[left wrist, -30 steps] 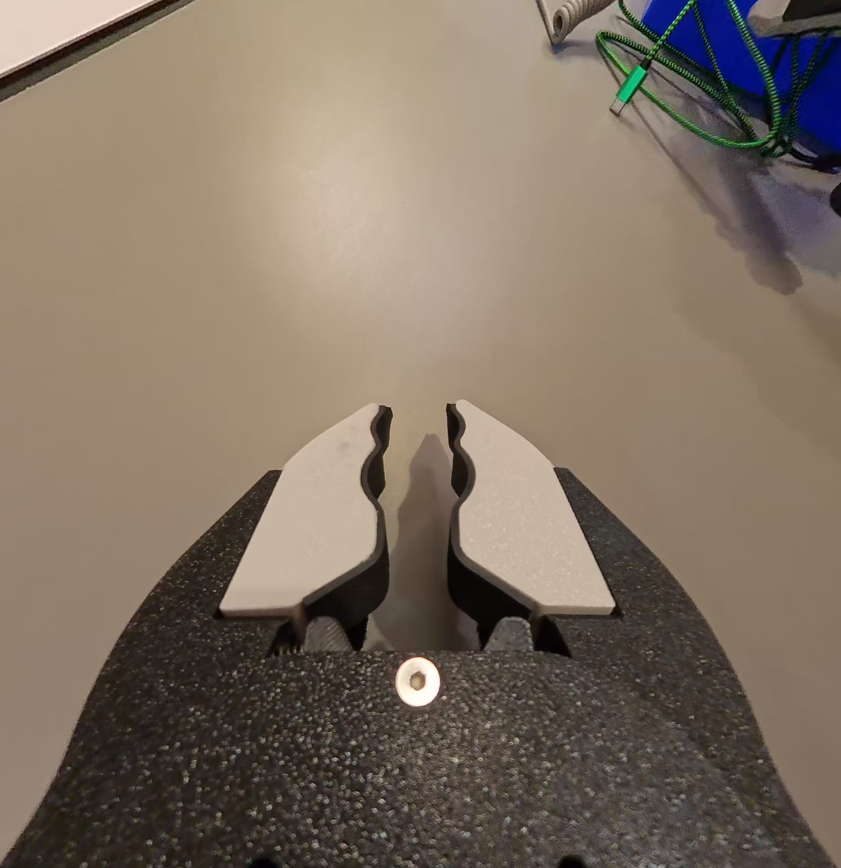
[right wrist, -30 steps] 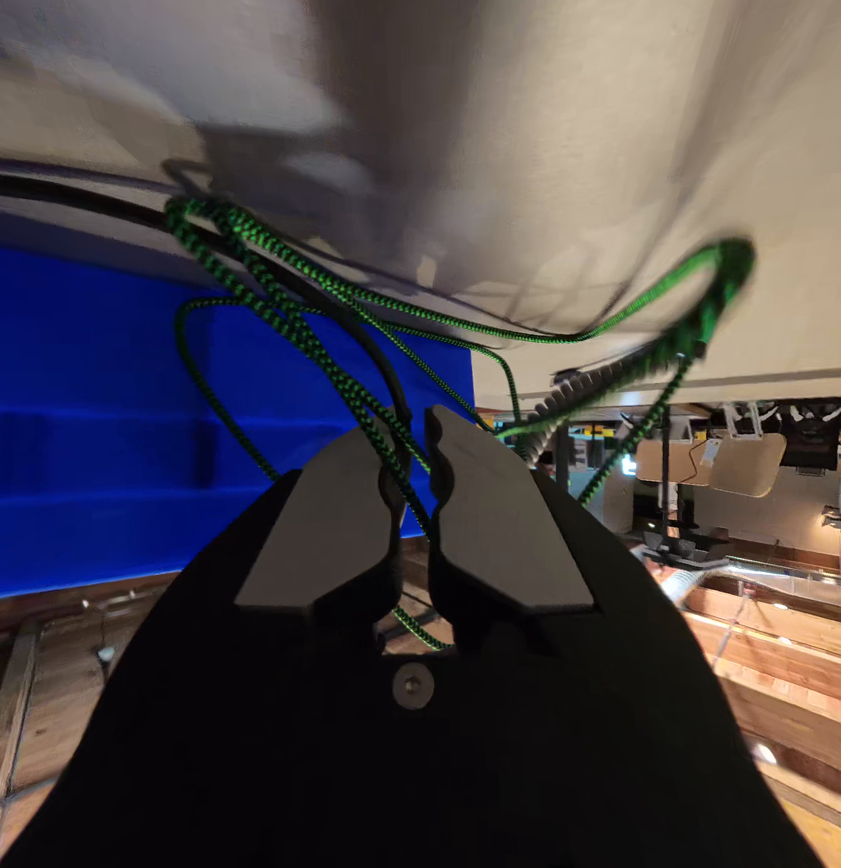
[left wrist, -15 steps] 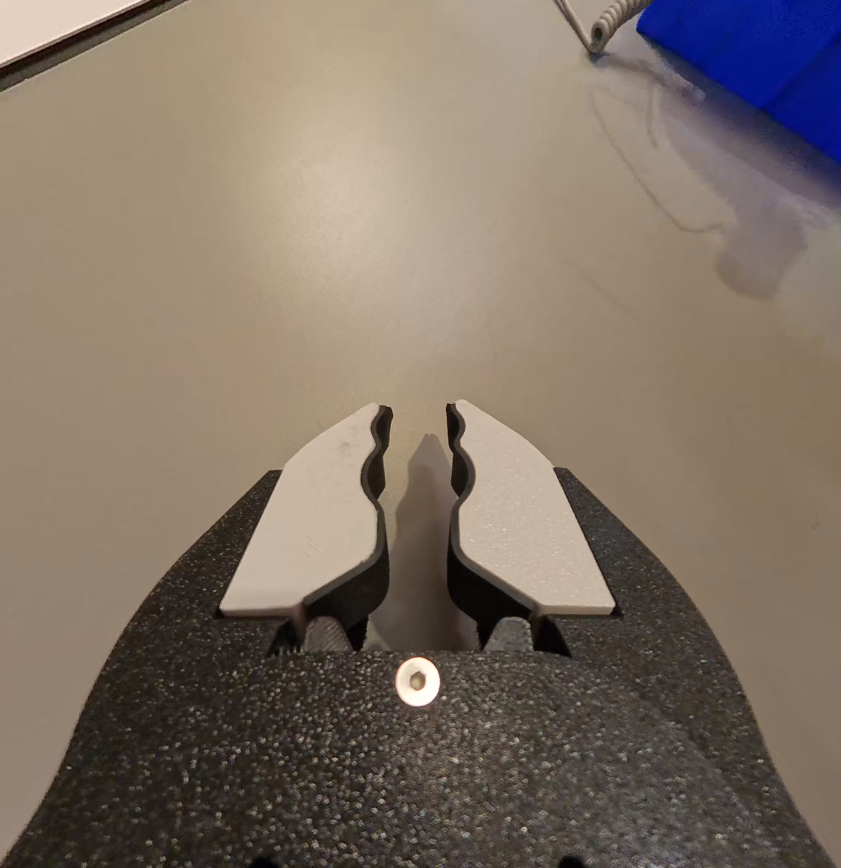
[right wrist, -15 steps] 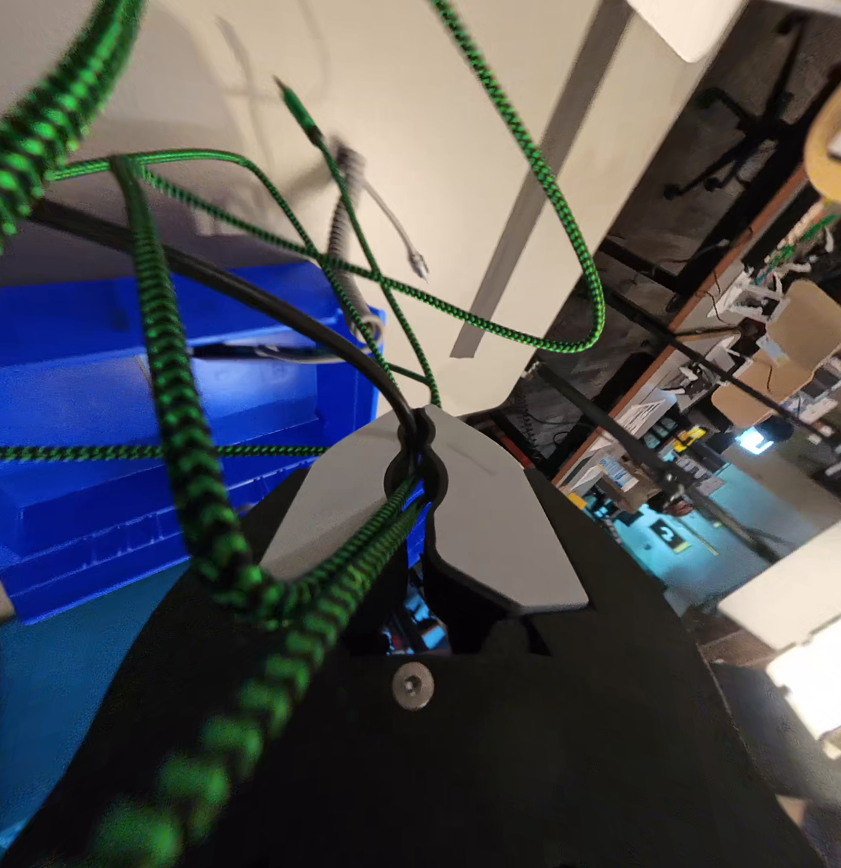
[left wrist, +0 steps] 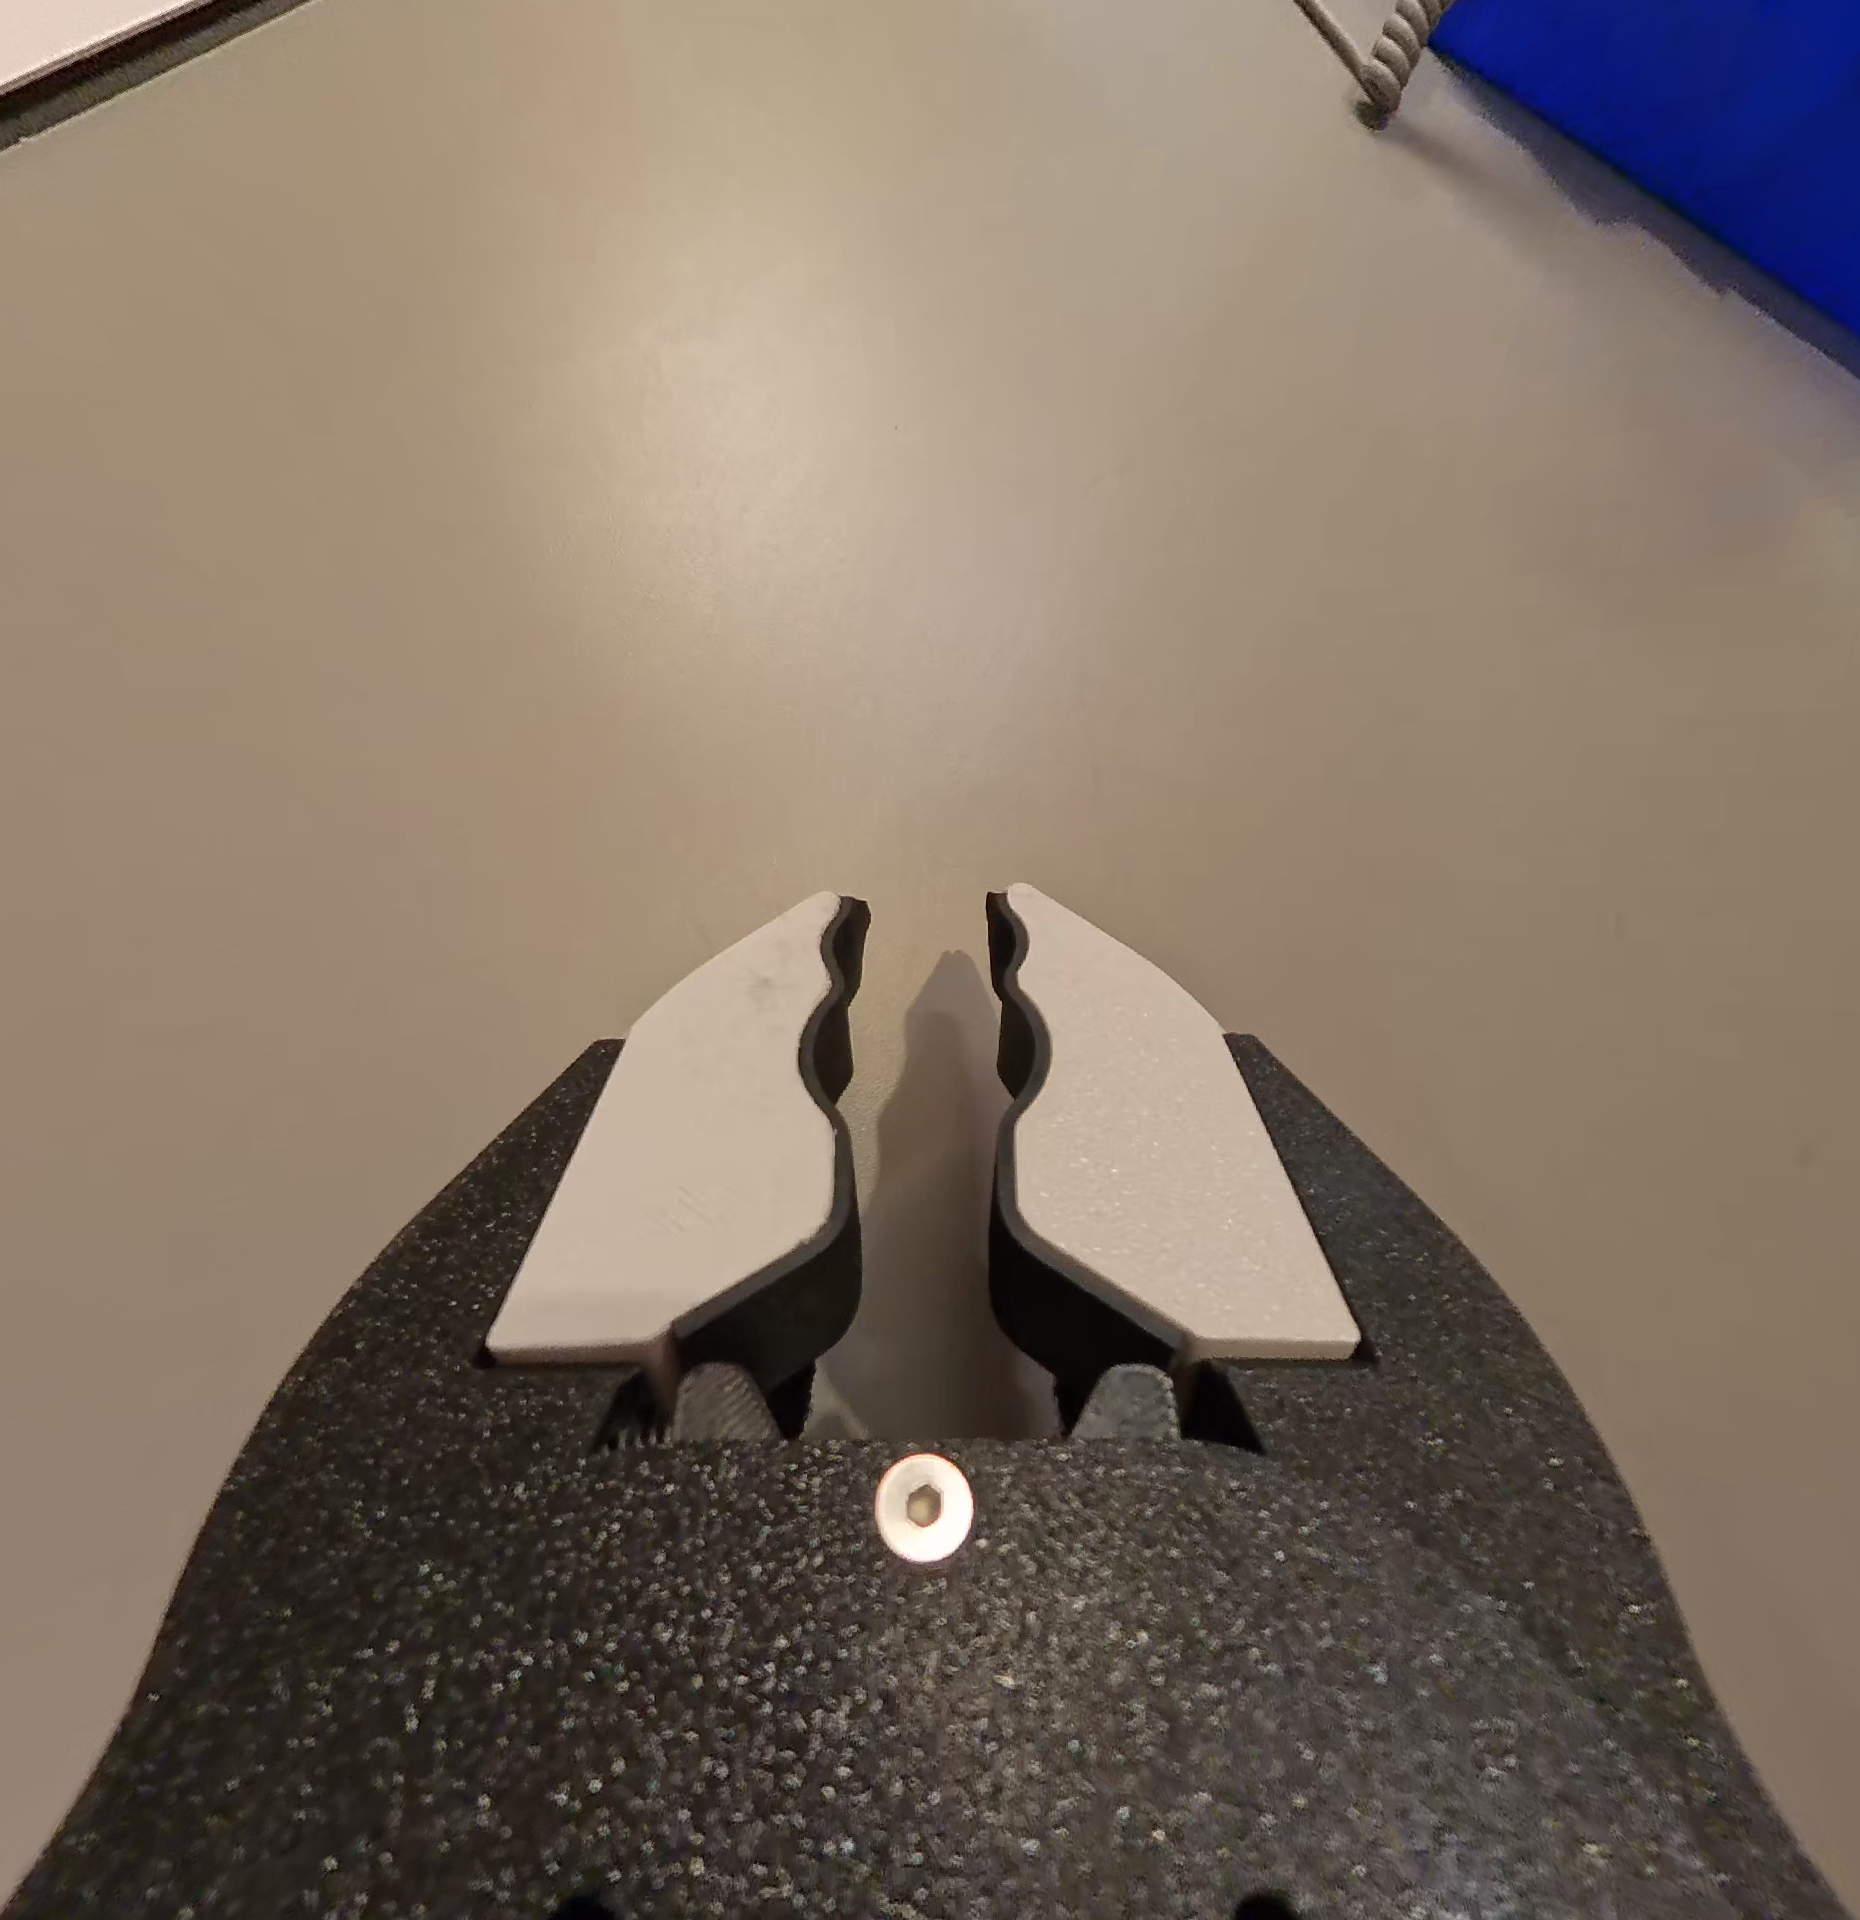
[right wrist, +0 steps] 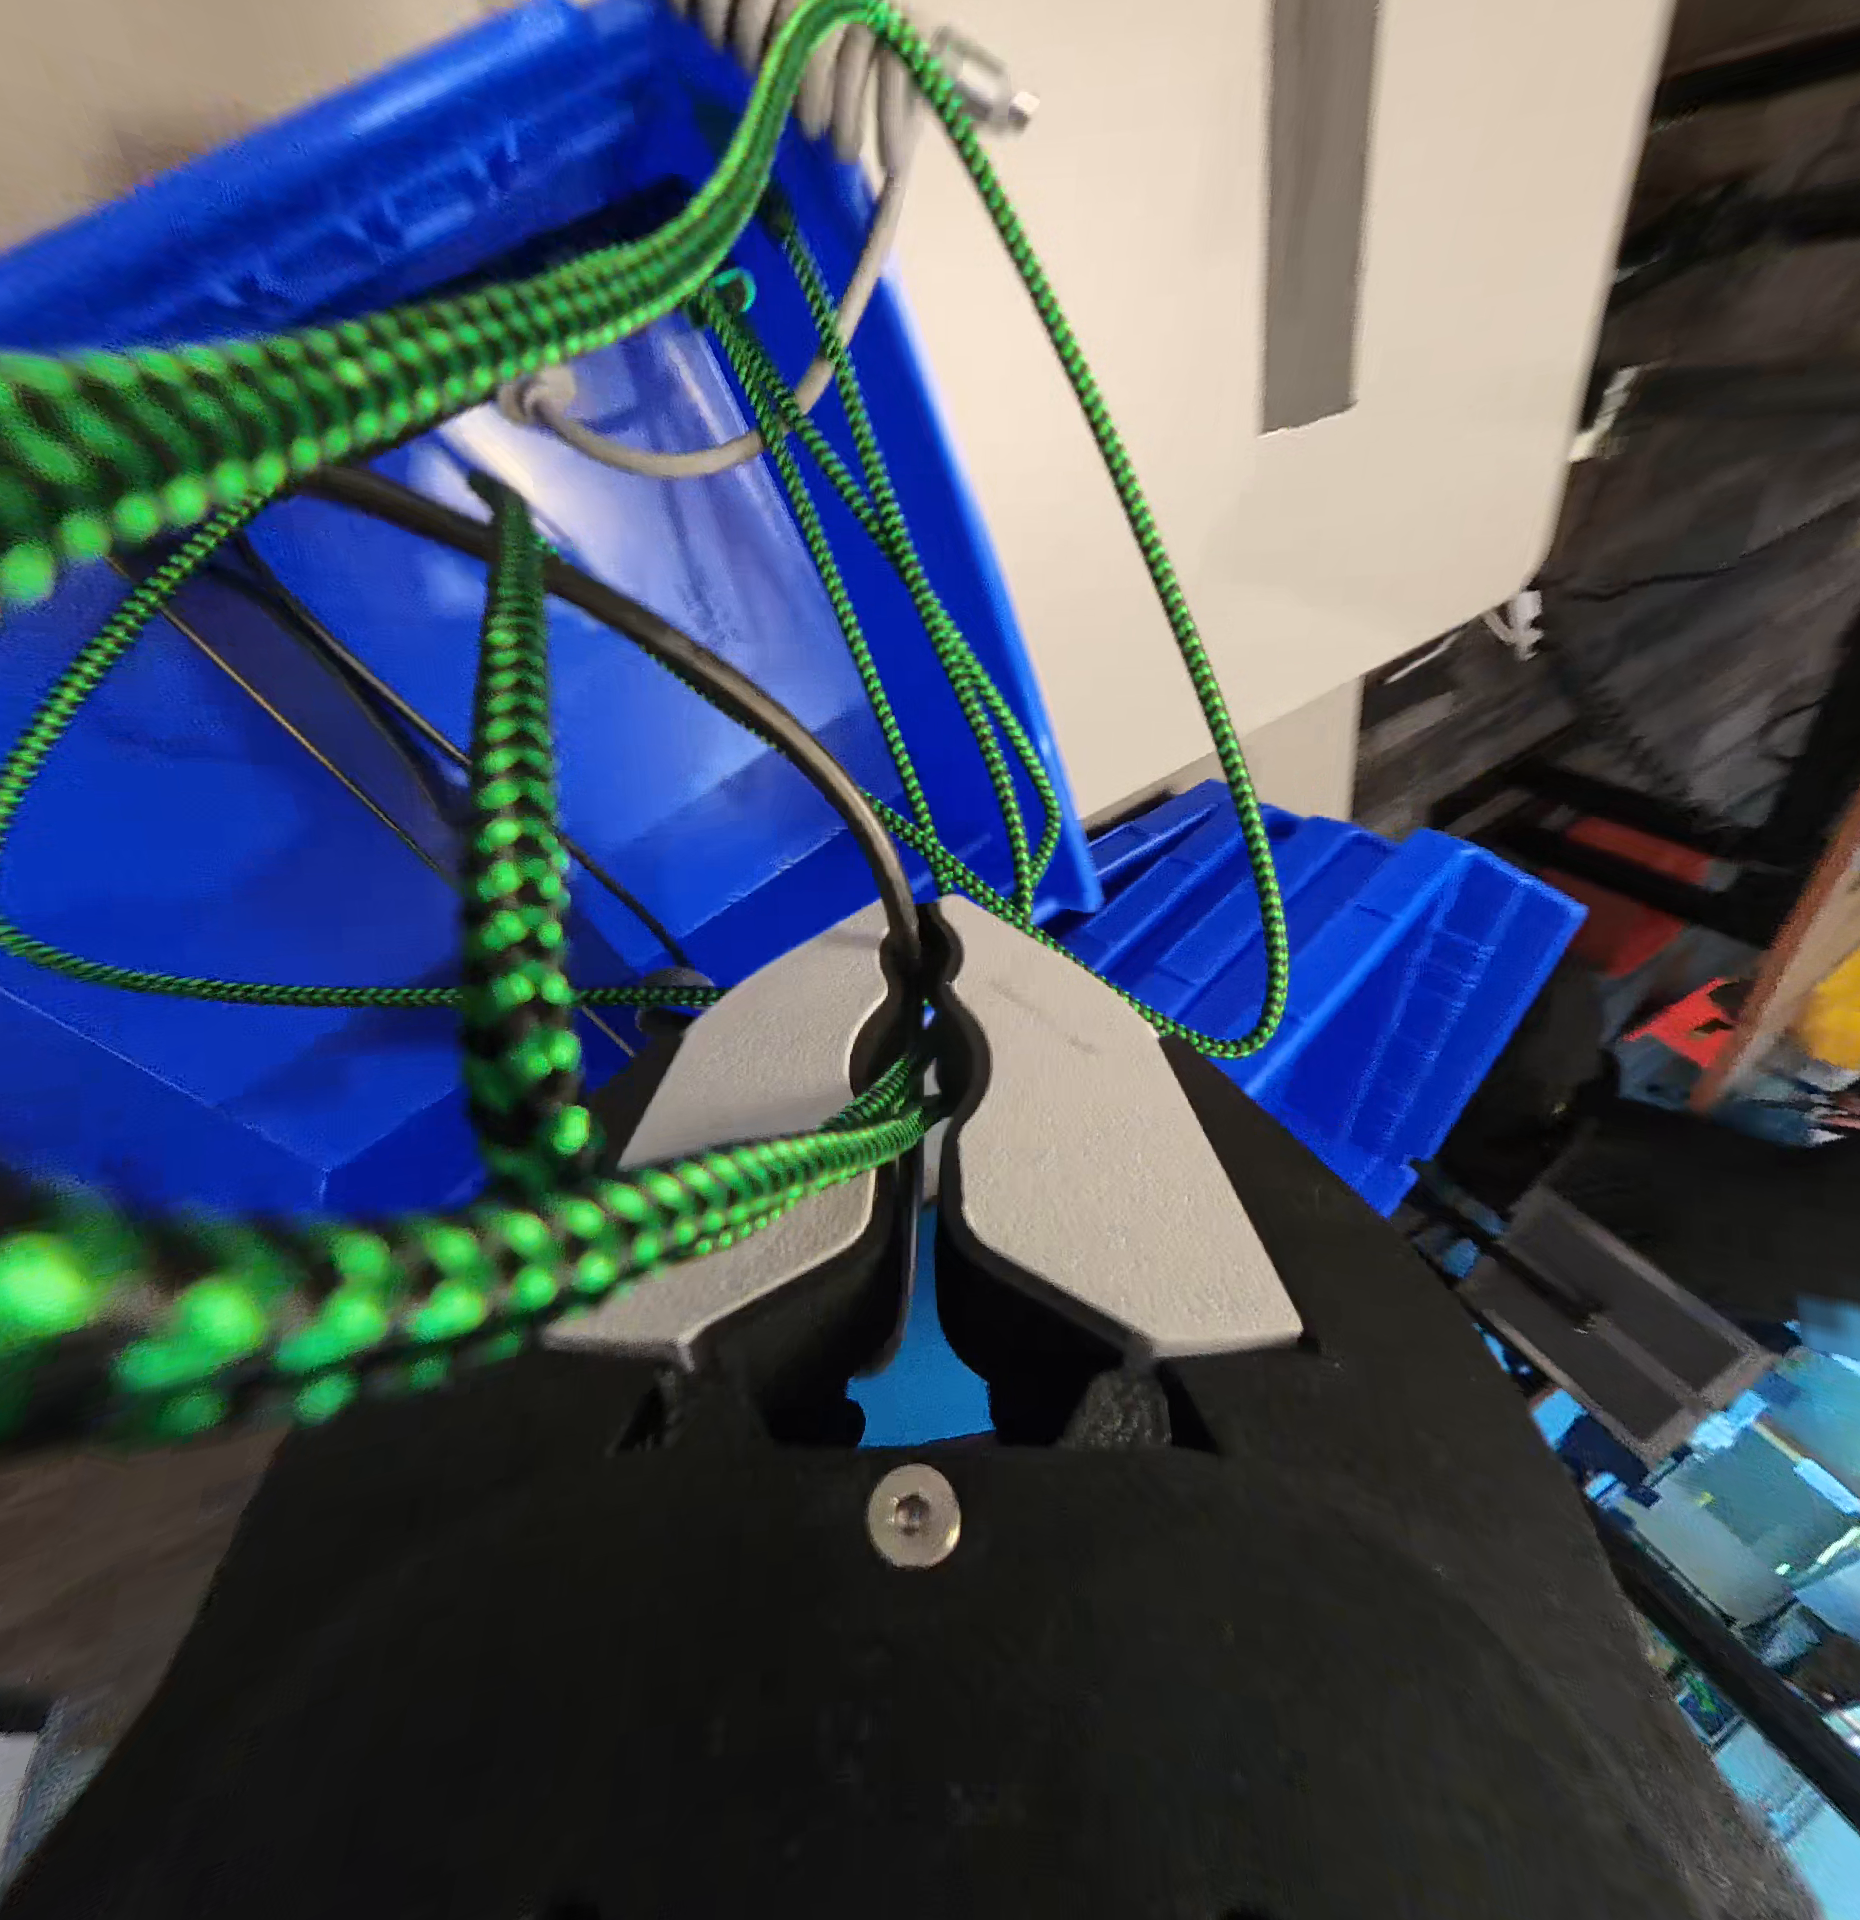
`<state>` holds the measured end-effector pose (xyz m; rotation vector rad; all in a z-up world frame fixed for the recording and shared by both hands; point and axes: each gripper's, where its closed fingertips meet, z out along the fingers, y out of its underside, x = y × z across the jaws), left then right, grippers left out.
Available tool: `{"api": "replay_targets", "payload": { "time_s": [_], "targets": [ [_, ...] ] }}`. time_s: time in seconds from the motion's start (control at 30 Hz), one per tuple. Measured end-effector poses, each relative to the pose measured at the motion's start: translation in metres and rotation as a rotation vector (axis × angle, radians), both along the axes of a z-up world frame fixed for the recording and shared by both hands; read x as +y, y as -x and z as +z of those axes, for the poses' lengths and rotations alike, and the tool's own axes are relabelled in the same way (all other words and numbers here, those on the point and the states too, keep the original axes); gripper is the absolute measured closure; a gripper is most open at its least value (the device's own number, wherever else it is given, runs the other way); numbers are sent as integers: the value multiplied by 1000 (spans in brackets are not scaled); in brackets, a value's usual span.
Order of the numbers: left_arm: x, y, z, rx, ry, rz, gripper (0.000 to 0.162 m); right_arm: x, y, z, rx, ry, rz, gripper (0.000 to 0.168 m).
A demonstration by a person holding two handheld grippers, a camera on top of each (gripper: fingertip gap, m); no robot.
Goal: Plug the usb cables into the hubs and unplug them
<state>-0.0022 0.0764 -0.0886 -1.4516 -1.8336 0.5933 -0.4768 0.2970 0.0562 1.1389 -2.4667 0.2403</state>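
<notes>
Cables bunched: right claw (right wrist: 931, 951) clamped on green-and-black braided usb cables (right wrist: 510, 831) plus thin black cable (right wrist: 801, 748), above blue plastic bin (right wrist: 282, 831). Left claw (left wrist: 928, 914) apart, idle over beige table (left wrist: 593, 520). Separate one plug before seeking hubs; none visible.

I seem to be in a workshop or lab. Under me lies a plain beige table (left wrist: 697, 520), with another pale tabletop edge at the upper left of the left wrist view. Blue plastic storage bins (right wrist: 334, 831) fill the upper left and centre right of the right wrist view, where a green braided cable (right wrist: 510, 831), a black cable (right wrist: 760, 717) and a grey coiled cable (right wrist: 853, 94) loop in front of them. Along the right edge of that view I make out blurred clutter: dark frames, red and yellow objects and a wooden beam.
</notes>
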Motion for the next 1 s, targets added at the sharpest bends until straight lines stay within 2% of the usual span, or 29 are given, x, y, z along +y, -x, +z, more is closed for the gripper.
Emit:
{"api": "replay_targets", "payload": {
  "time_s": [0.27,0.4,0.5,0.6,0.7,0.83,1.0],
  "targets": [
    [2,0,-1,-5,-7,-8,139,11,17,-87,36,-297,-62,168],
    [2,-1,-1,-6,-10,-12,139,10,19,-109,103,-364,-36,162],
    [3,-1,-2,-8,-13,-14,139,-1,2,-97,17,-294,-44,131],
    [3,-1,-2,-10,-15,-17,138,-11,-9,-72,-71,-197,-64,118],
    [3,-1,-2,-14,-13,-19,138,-17,-8,-43,-75,-99,-67,112],
    [4,0,-3,-19,-9,-21,139,-18,4,-5,36,39,-51,110],
    [4,0,-4,-26,-5,-24,138,8,7,20,196,139,-3,110]
  ]
}}
